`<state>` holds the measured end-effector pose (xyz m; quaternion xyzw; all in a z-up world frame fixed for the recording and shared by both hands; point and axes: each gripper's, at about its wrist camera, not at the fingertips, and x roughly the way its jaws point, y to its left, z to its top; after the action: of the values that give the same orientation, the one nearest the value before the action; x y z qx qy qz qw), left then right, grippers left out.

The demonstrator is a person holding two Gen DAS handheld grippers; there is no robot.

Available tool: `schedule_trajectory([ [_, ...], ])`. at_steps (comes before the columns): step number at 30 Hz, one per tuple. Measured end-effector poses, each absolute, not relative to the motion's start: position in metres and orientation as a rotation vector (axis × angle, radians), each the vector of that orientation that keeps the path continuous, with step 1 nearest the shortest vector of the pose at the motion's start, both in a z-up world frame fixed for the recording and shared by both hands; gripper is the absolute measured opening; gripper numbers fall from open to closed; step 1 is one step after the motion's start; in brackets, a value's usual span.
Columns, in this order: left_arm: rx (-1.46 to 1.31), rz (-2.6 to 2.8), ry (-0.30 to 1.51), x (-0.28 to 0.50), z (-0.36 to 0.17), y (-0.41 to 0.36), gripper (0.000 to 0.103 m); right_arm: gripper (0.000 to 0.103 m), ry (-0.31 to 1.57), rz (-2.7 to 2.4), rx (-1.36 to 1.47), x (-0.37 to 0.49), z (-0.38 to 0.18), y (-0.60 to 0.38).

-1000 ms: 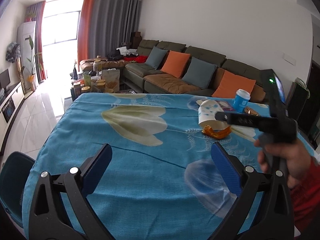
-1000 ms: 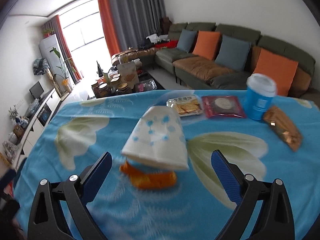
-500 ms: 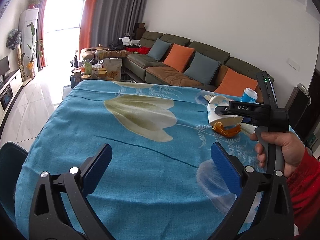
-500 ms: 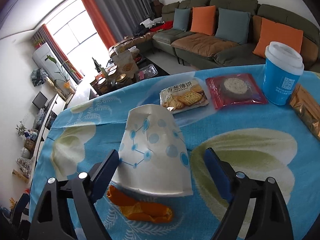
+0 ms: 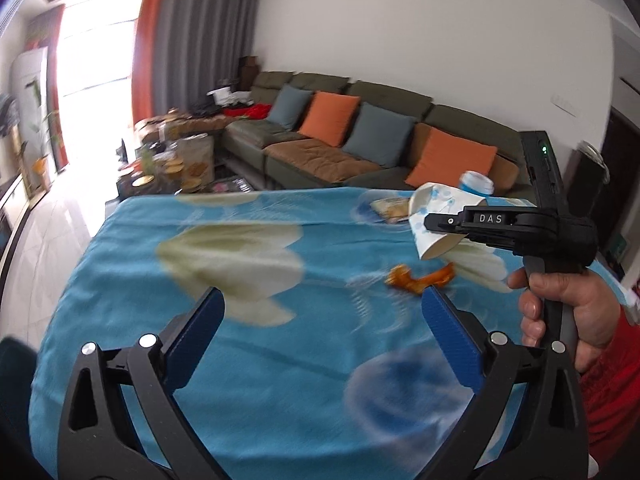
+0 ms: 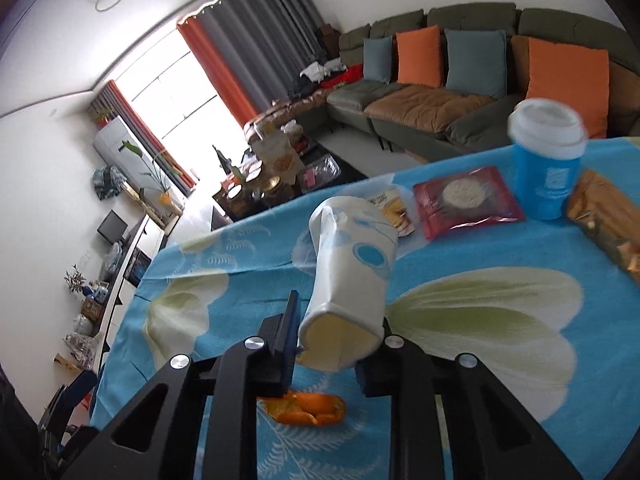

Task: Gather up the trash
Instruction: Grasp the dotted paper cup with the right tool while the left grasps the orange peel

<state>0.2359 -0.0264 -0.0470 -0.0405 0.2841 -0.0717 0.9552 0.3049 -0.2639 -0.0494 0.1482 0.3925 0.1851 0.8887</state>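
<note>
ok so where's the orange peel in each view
Left wrist: orange peel right of centre on the cloth, below the paper cup.
Right wrist: peel bottom centre, partly behind the fingers, under the cup.
Shared landmark: blue lidded cup.

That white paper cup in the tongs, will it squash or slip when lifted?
The paper cup probably squashes easily: its open rim already looks flattened between the closing right tongs. It is likely light, being empty and held off the tablecloth. Slipping seems unlikely, since the pads pinch both sides.
</note>
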Motion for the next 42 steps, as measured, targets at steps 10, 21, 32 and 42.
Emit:
schedule_trajectory([
  [10, 0.002, -0.272, 0.700, 0.304, -0.073, -0.104, 0.097, 0.015, 0.723, 0.301, 0.320, 0.266, -0.037, -0.320],
  [21, -0.004, -0.226, 0.906, 0.352, -0.110, -0.141, 0.091, 0.015, 0.691, 0.296, 0.359, 0.240, -0.036, -0.343],
  [32, -0.044, -0.178, 0.861, 0.347, -0.104, -0.138, 0.052, 0.016, 0.667, 0.307, 0.372, 0.228, -0.035, -0.354],
  [42, -0.126, -0.267, 0.855, 0.335, -0.103, -0.128, 0.020, 0.016, 0.659, 0.320, 0.365, 0.220, -0.032, -0.351],
])
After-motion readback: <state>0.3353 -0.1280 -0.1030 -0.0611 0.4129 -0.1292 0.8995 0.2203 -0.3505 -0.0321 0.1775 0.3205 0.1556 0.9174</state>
